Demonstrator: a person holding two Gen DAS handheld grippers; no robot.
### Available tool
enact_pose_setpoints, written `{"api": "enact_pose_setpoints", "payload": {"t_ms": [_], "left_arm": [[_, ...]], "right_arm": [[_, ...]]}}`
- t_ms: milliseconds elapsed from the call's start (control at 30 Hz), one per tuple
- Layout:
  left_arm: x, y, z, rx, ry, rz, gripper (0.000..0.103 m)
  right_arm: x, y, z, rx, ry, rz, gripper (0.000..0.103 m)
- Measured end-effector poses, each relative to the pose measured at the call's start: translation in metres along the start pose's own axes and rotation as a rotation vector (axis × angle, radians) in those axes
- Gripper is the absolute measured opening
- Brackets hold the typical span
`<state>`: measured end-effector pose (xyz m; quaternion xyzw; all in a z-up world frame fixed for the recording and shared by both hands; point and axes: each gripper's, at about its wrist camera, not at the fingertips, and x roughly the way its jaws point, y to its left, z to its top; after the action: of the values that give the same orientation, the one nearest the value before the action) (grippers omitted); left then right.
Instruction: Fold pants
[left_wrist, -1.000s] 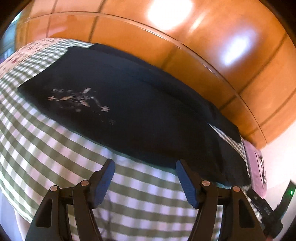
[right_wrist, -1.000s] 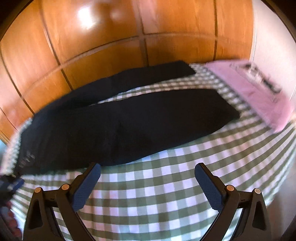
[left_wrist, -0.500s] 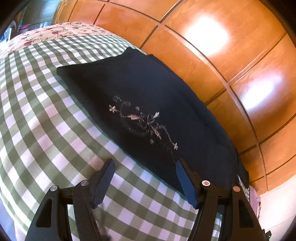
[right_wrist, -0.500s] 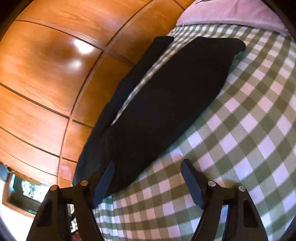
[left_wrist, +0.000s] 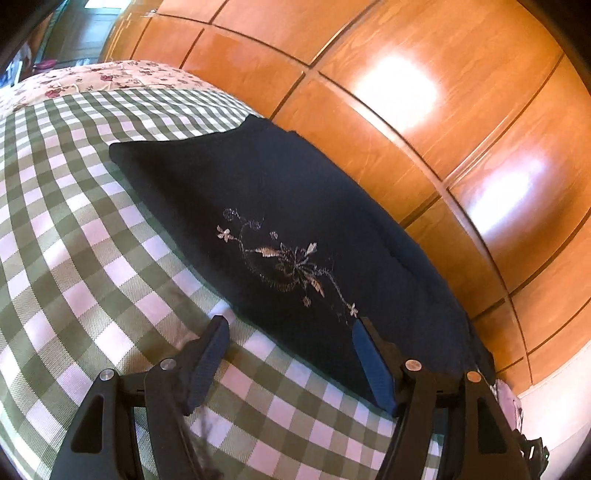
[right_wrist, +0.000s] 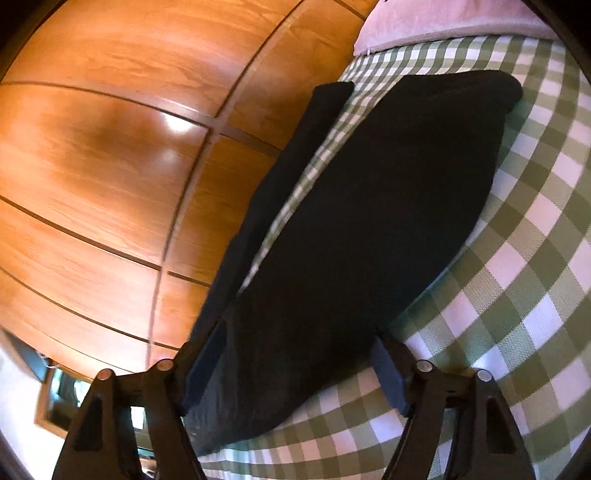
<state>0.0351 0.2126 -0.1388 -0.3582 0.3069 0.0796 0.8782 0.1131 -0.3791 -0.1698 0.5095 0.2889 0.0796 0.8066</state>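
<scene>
Pants (left_wrist: 280, 206), one dark pair, lie spread flat on a bed covered with a green-and-white checked sheet (left_wrist: 74, 258), alongside a glossy wooden panelled wall (left_wrist: 424, 110). The pair's two legs (right_wrist: 388, 206) run apart toward a single pink pillow (right_wrist: 424, 22), with a strip of checked sheet showing between them. One patch of pale floral embroidery (left_wrist: 284, 258) sits on the upper part of the pants. A floral quilt (left_wrist: 92, 79) lies at the other end of the bed.

Two hand-held grippers are at work. The left hand-held gripper (left_wrist: 288, 328) hovers with its jaws wide at the near edge of the pants, beside the embroidery, nothing gripped. The right hand-held gripper (right_wrist: 299, 343) has its jaws wide too, after having just been closing; they straddle the near leg's edge, the fabric between them, with no pad seen pressing it.
</scene>
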Motion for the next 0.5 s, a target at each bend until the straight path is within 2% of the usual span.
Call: {"api": "enact_pose_setpoints", "payload": {"t_ms": [100, 233, 300, 367, 400, 433, 467, 500], "left_arm": [[0.004, 0.001, 0.003, -0.005, 0.002, -0.009, 0.071], [0.011, 0.003, 0.014, -0.016, 0.019, -0.018, 0.071], [0.015, 0.007, 0.021, -0.045, 0.021, -0.022, 0.070], [0.021, 0.011, 0.030, -0.075, 0.020, -0.017, 0.069], [0.024, 0.013, 0.034, -0.087, 0.018, -0.007, 0.066], [0.028, 0.015, 0.039, -0.095, 0.015, 0.009, 0.064], [0.033, 0.017, 0.045, -0.102, 0.010, 0.024, 0.058], [0.036, 0.019, 0.048, -0.108, 0.004, 0.030, 0.052]], "right_arm": [[0.000, 0.002, -0.002, -0.026, -0.002, 0.002, 0.078], [0.006, 0.014, -0.008, -0.109, 0.000, -0.063, 0.077], [0.010, 0.022, -0.013, -0.182, -0.008, -0.125, 0.072], [0.016, 0.029, -0.018, -0.249, -0.028, -0.194, 0.057], [0.017, 0.029, -0.019, -0.261, -0.037, -0.212, 0.052], [0.016, 0.026, -0.020, -0.261, -0.045, -0.222, 0.043], [0.017, 0.023, -0.017, -0.237, -0.055, -0.223, 0.031], [0.010, 0.013, -0.016, -0.213, -0.059, -0.220, 0.024]]}}
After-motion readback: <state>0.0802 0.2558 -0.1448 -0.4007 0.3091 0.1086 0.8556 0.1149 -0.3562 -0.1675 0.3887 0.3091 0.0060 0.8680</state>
